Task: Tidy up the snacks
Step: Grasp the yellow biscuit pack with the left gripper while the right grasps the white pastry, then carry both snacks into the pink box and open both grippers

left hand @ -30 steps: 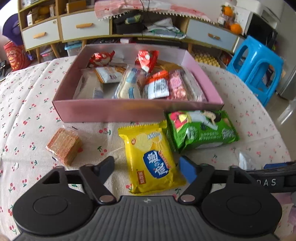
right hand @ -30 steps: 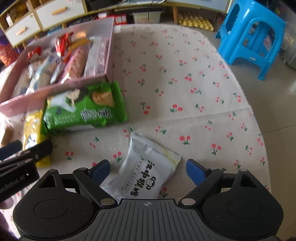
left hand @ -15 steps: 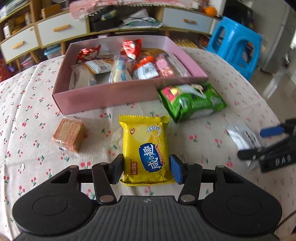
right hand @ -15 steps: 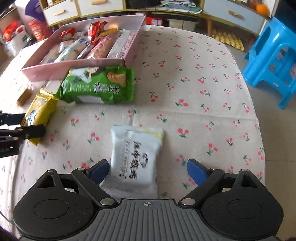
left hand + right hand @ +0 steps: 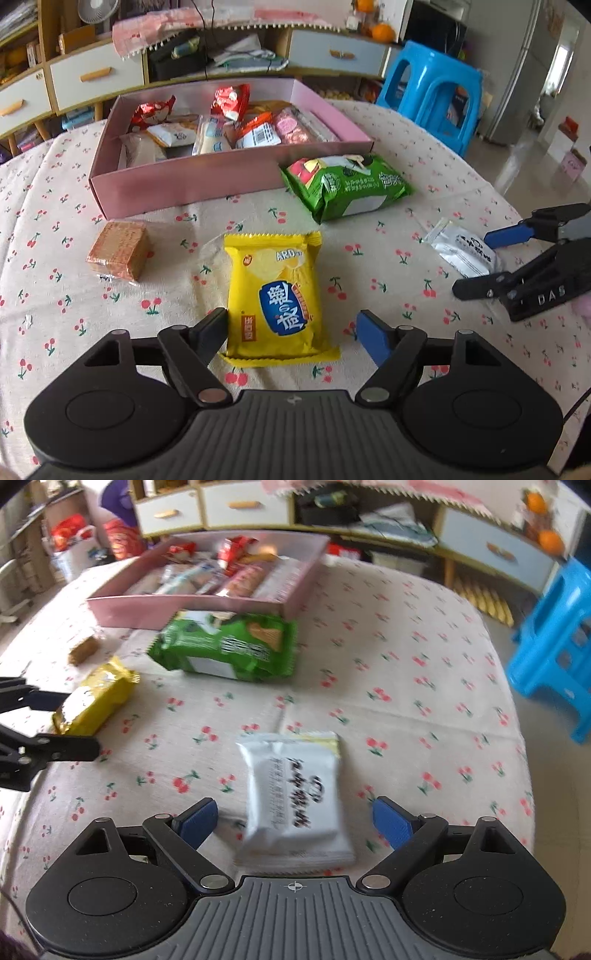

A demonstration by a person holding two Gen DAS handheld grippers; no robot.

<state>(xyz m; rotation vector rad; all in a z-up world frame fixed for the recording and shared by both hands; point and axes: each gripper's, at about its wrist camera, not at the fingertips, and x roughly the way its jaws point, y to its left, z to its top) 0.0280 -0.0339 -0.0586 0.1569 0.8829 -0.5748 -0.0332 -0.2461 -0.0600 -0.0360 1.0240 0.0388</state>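
Observation:
A yellow snack packet (image 5: 273,291) lies flat on the cherry-print tablecloth between the fingers of my left gripper (image 5: 293,332). Its jaws are opening, and the blue pad stands clear of the packet. A white packet (image 5: 295,794) lies between the wide-apart fingers of my right gripper (image 5: 295,818), with neither pad touching it. The pink box (image 5: 184,184) behind holds several snacks. A green packet (image 5: 347,184) lies against its front right corner. A brown wafer block (image 5: 118,251) sits to the left. The right gripper (image 5: 517,258) shows at the right of the left wrist view, around the white packet (image 5: 461,251).
A blue plastic stool (image 5: 554,646) stands off the table's right side. A low cabinet with drawers (image 5: 92,77) runs behind the table. The table's edge drops away to the right of the white packet. The left gripper (image 5: 48,723) reaches in around the yellow packet (image 5: 96,701).
My left jaws narrowed around the yellow packet, then spread again. Both grippers rolled and shifted, so each packet now lies squarer between its fingers. Both packets stay on the cloth.

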